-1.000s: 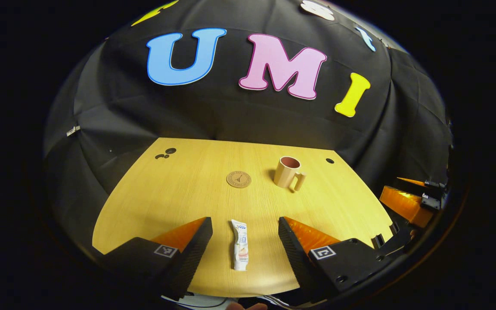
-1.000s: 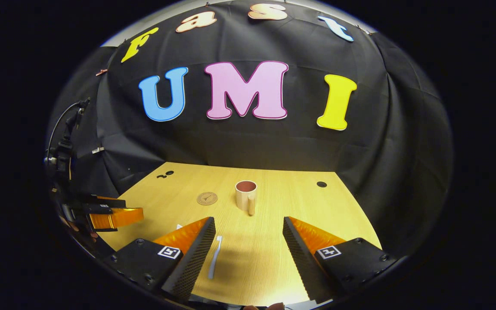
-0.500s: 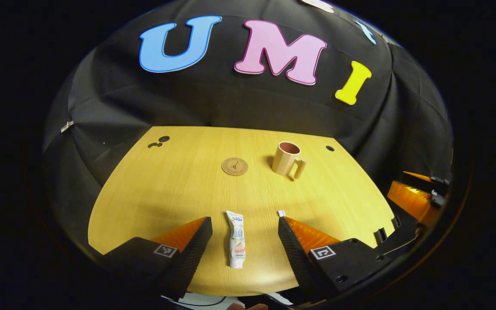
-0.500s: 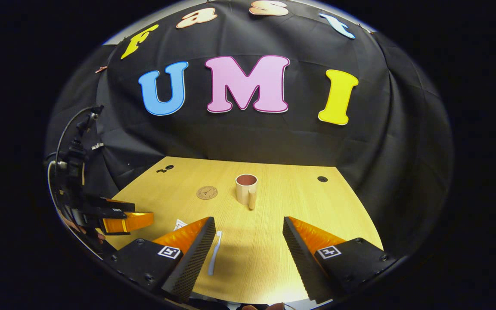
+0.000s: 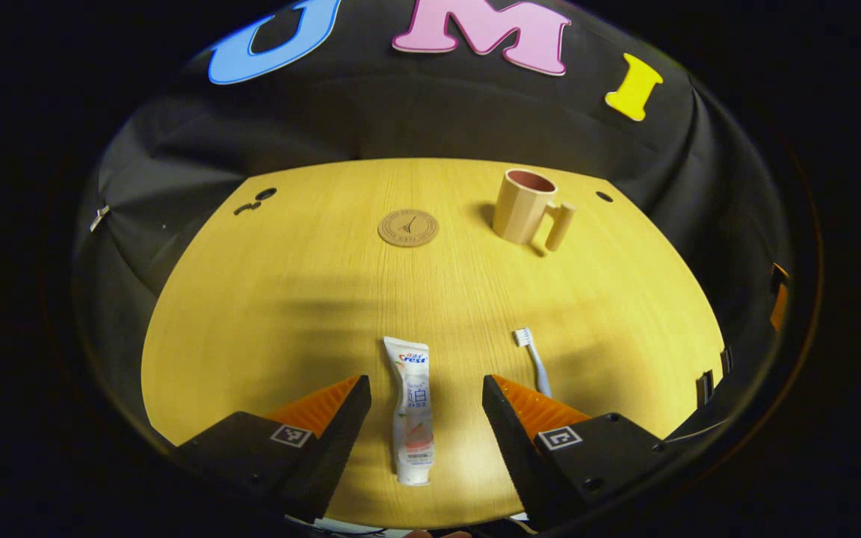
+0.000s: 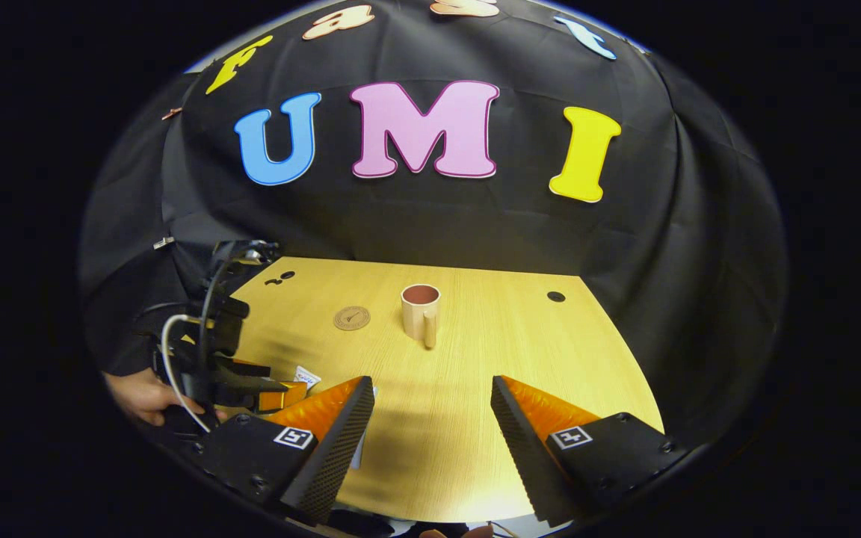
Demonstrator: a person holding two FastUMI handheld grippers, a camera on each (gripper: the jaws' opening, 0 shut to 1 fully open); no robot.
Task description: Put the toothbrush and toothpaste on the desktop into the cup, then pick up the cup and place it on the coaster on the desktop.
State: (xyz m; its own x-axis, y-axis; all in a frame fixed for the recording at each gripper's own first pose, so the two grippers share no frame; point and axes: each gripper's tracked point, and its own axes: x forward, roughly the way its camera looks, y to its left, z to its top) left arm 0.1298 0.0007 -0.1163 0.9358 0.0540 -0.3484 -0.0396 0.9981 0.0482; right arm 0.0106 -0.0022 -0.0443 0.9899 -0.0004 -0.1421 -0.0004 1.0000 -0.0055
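A pale wood-grain desktop (image 5: 311, 299) with a smooth, matte finish and a rounded near edge is backed by black cloth on all sides. On it, near the front edge, a toothpaste (image 5: 410, 409) tube is laid flat, lengthwise between the fingers of the left gripper (image 5: 425, 403), whose jaws are held wide apart with clear space on either side of the tube. The tube is judged light, soft and crushable, with a glossy film skin that may slip; a hold across its fuller middle, rather than the flat crimped end, is considered the safer choice. Just to the right of it a toothbrush (image 5: 533, 361) is laid, bristles pointing away; it is judged light, stiff and thin, lying so low that a grip across the handle close to the surface would be needed. Farther back, a cup (image 5: 524, 207) of matte beige with a darker inside is seen upright, its straight post-like handle facing forward; it appears rigid and light, and is empty. A round, flat, brown coaster (image 5: 408, 227) with a printed mark is seen to the left of the cup, apart from it. In the right gripper view the right gripper (image 6: 433, 426) is likewise held open, empty, above the near desktop, with the cup directly ahead.
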